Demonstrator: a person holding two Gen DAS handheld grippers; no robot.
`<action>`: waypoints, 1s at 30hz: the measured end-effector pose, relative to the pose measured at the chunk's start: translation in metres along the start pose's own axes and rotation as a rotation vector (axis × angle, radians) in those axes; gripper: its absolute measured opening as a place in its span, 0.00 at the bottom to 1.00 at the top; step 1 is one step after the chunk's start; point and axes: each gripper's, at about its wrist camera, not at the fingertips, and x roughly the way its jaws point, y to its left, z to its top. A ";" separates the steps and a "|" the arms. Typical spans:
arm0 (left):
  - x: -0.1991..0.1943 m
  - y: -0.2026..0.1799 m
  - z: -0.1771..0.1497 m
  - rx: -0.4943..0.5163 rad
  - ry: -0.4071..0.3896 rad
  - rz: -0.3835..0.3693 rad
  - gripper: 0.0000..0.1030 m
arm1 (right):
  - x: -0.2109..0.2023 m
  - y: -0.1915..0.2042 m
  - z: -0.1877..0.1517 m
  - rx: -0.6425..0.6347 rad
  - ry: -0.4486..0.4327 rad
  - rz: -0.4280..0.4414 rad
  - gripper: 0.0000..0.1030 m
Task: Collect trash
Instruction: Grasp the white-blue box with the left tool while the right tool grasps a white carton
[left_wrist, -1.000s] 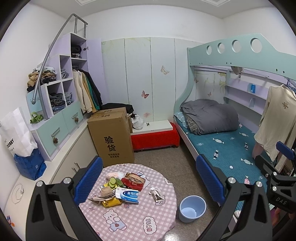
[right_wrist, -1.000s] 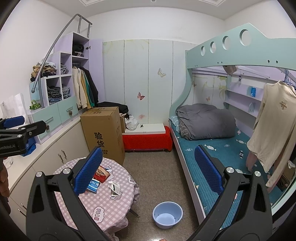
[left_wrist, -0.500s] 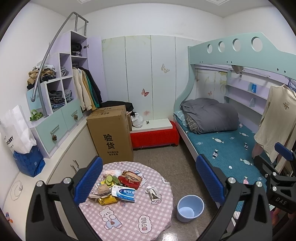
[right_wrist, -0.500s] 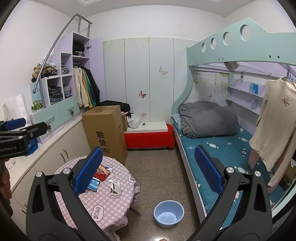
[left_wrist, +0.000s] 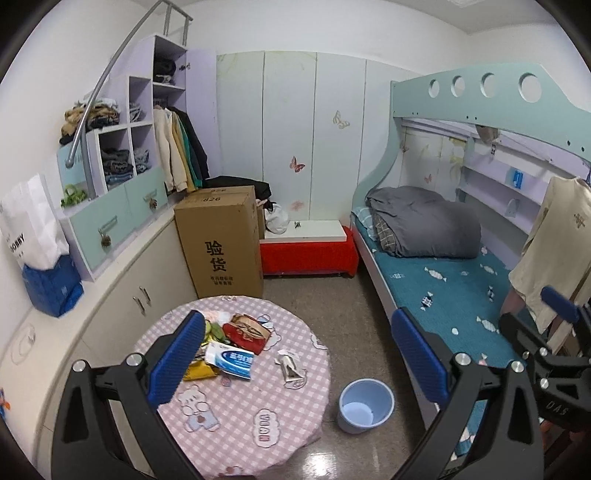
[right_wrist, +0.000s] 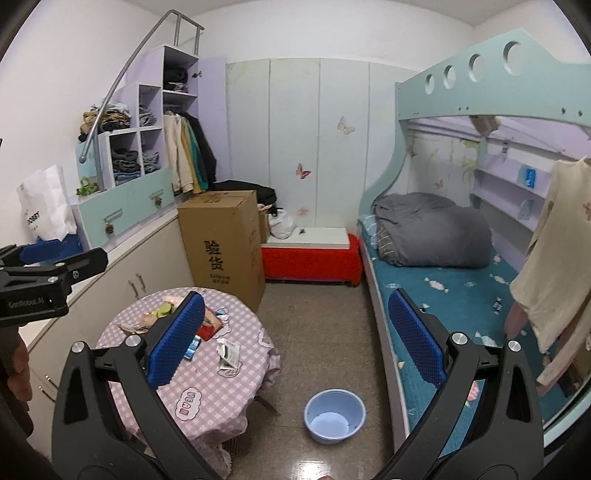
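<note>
A round table (left_wrist: 236, 406) with a pink checked cloth carries trash: a blue and white packet (left_wrist: 231, 364), a red wrapper (left_wrist: 245, 332), a yellow wrapper (left_wrist: 197, 371), green scraps (left_wrist: 216, 330) and a crumpled white wrapper (left_wrist: 290, 365). A light blue bin (left_wrist: 364, 405) stands on the floor right of the table. My left gripper (left_wrist: 299, 362) is open and empty, high above the table. My right gripper (right_wrist: 295, 339) is open and empty, above the floor between the table (right_wrist: 207, 391) and the bed; the bin (right_wrist: 334, 415) lies below it.
A tall cardboard box (left_wrist: 221, 247) stands behind the table. A red bench (left_wrist: 308, 254) sits at the far wall. A bunk bed (left_wrist: 443, 280) with a grey quilt fills the right side. Low cabinets (left_wrist: 122, 295) and shelves run along the left wall.
Both views have tilted down a little and shifted; the table and bin sit slightly nearer the middle. Both grippers stay open and empty.
</note>
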 end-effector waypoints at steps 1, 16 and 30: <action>0.005 0.000 -0.006 -0.020 -0.002 -0.009 0.96 | 0.003 -0.003 -0.002 0.012 0.005 0.010 0.94; 0.063 0.018 -0.067 -0.096 0.224 0.065 0.96 | 0.054 -0.020 -0.043 0.083 0.202 0.081 0.94; 0.159 0.103 -0.089 -0.156 0.396 0.056 0.96 | 0.162 0.034 -0.066 0.045 0.337 0.031 0.94</action>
